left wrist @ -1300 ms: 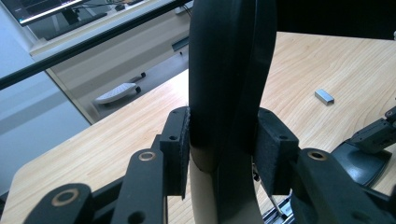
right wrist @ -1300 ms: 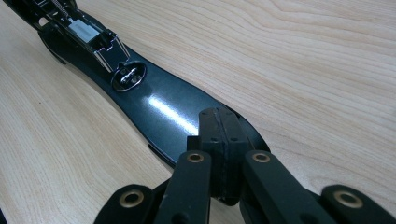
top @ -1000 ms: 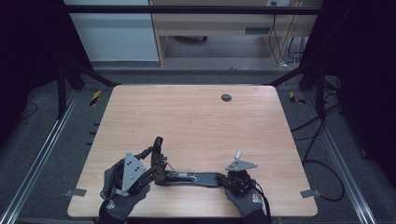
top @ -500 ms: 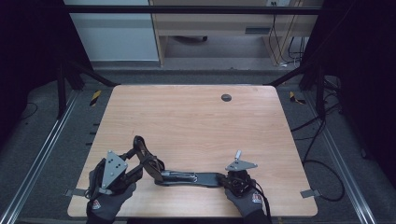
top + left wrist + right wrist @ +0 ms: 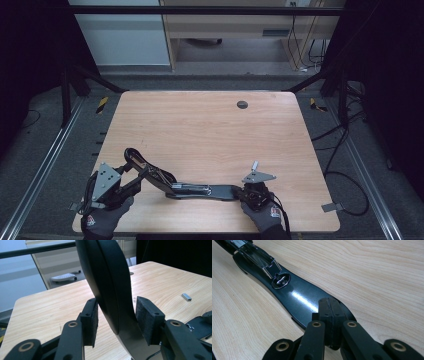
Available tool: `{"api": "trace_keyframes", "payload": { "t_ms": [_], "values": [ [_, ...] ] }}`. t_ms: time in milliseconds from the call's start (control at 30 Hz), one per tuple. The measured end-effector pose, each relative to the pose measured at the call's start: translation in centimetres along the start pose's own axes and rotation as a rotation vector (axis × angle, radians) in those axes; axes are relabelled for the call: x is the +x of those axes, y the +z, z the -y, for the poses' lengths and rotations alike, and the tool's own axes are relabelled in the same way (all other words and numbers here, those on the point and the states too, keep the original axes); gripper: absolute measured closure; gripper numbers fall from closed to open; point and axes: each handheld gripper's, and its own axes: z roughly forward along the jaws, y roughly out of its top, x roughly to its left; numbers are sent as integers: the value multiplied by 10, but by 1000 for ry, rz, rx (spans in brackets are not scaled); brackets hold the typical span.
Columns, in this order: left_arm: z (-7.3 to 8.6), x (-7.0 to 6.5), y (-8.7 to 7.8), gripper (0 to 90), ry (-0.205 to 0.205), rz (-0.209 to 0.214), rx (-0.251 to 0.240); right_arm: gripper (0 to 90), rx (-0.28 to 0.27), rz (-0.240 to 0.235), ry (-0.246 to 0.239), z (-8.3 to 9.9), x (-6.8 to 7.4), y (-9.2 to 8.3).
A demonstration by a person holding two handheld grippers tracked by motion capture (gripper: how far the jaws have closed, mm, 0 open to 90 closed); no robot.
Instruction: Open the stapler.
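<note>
High view shows the black stapler [image 5: 200, 190] lying swung open at 6 o'clock on the table [image 5: 210, 130]. The right gripper [image 5: 248, 192] presses shut on its base. The left gripper [image 5: 131, 176], jaws just opening around the top arm [image 5: 112, 290], pads apart, may let the arm drop.

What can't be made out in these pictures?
Left gripper view: stapler arm, its top cut off by the upper edge.
Left gripper view: metal piece on the table, too small to identify.
Right gripper view: base, its near end hidden under the shut right gripper.
</note>
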Motion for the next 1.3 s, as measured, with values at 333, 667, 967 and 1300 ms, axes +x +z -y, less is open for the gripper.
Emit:
{"api": "trace_keyframes", "payload": {
  "t_ms": [333,667,967,1300],
  "values": [
    [11,11,-4,471,7,-29,27,900,-4,0,-4,0,0,0],
    [16,18,-5,442,-6,-21,38,900,3,3,-12,-1,0,0],
    [17,16,-5,398,31,-32,52,874,2,-10,-8,-1,0,0],
    [14,17,-11,314,24,-31,63,840,0,-6,-21,-1,2,1]
  ]
}}
